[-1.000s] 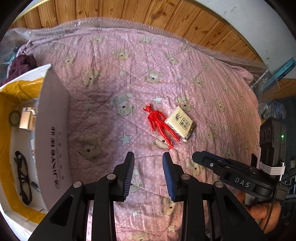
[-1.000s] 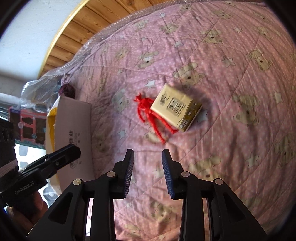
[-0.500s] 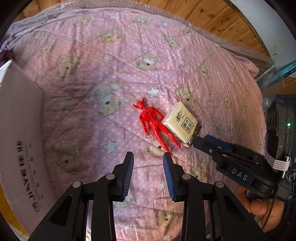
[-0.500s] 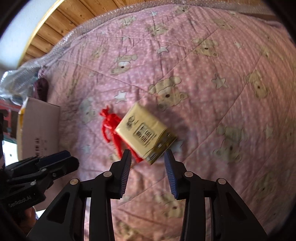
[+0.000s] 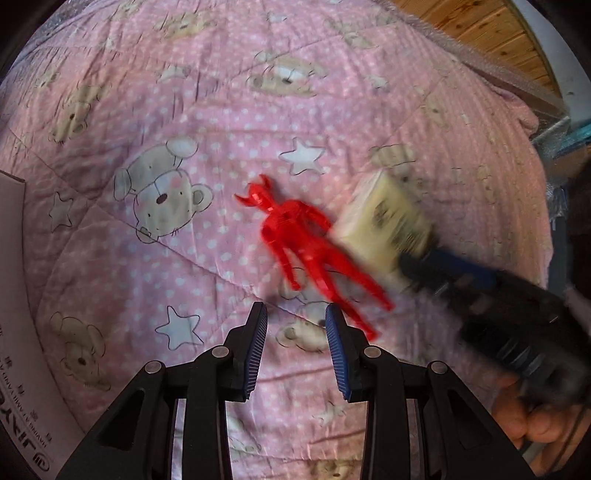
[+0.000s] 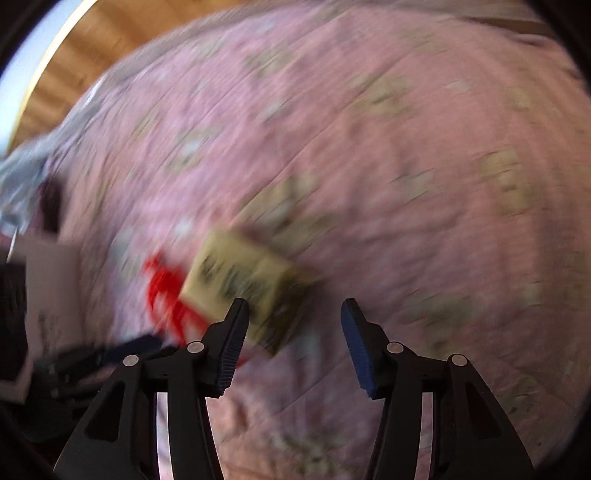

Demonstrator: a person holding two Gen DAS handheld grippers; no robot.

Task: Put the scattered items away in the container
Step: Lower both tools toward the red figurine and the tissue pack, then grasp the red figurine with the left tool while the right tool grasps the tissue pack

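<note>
A pink quilt (image 5: 207, 122) printed with bears and stars fills both views. Wood panelling (image 5: 476, 29) runs behind it at 1 o'clock, with a pale wall (image 5: 554, 33) beyond.

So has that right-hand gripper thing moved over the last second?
Yes. In the left wrist view the right gripper has come up across the pink quilt and now sits at the cream packet, its jaws wider apart, beside the red figure.

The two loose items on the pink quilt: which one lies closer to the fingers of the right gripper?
The beige tissue pack. It sits just ahead of the open right gripper, near its left finger, while the red figure lies farther left, partly behind the pack.
</note>
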